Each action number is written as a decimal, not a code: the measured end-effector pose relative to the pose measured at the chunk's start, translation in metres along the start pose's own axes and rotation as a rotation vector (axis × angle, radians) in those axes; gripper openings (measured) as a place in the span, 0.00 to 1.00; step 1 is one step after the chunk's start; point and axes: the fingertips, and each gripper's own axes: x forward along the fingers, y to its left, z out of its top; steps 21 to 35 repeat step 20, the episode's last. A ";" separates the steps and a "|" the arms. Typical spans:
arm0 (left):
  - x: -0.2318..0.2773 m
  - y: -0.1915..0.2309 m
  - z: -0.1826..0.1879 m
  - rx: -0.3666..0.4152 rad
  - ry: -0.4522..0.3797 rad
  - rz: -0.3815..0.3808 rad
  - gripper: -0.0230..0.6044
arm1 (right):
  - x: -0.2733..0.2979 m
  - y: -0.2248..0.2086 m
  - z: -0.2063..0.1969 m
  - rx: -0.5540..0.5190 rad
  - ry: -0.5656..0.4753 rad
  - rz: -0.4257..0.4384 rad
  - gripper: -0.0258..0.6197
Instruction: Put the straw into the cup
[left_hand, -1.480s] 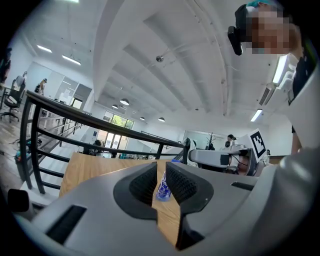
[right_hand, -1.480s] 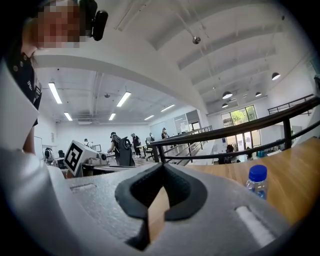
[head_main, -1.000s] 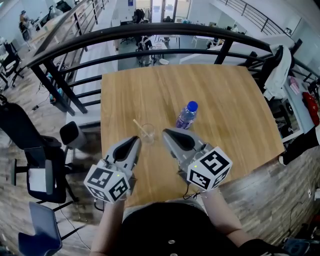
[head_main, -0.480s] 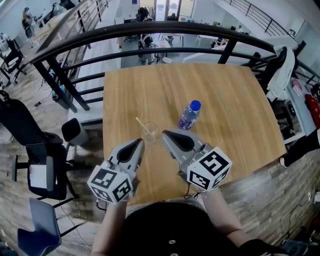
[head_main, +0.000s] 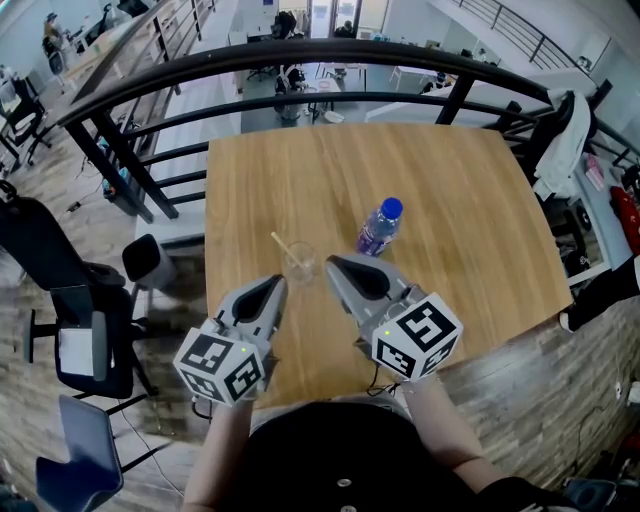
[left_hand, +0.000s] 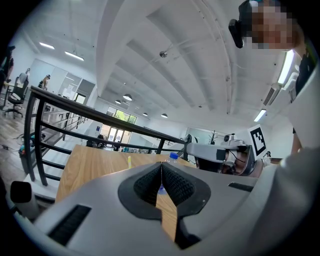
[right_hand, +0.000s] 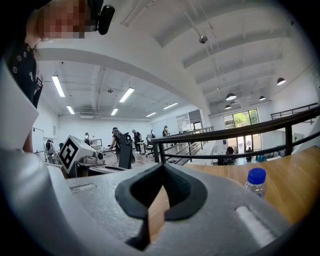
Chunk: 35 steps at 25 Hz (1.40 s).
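The left gripper (head_main: 274, 285) and the right gripper (head_main: 331, 265) were both pinched shut on nothing, side by side over the near part of the table (head_main: 300, 160). Between their tips and just beyond them stood the clear cup (head_main: 299, 264), with the straw (head_main: 281, 245) already in it, leaning far-left. A blue-capped bottle (head_main: 375, 230) stood to the cup's right.

Wooden table (head_main: 300, 170) lies under the left claw (head_main: 277, 283) and right claw (head_main: 330, 262). Past both claws a curved black railing (head_main: 320, 50) edges the table, with a lower office level beyond. Black office chair (head_main: 50, 260) stands left of the left claw. Plank floor (head_main: 530, 370) shows right of the right claw, where a jacket (head_main: 560, 140) hangs on the rail. Above is a white vaulted ceiling (left_hand: 165, 75) with strip lights (right_hand: 58, 86). Far windows (right_hand: 240, 120) are bright.
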 end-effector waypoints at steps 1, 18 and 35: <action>0.000 0.000 0.000 0.001 0.000 -0.001 0.07 | 0.000 0.000 -0.001 0.002 0.003 0.002 0.04; 0.000 0.004 -0.007 -0.005 0.023 -0.013 0.07 | 0.005 0.007 -0.016 -0.003 0.063 0.040 0.04; -0.002 0.005 -0.010 -0.011 0.030 -0.011 0.07 | 0.006 0.008 -0.017 0.004 0.065 0.043 0.04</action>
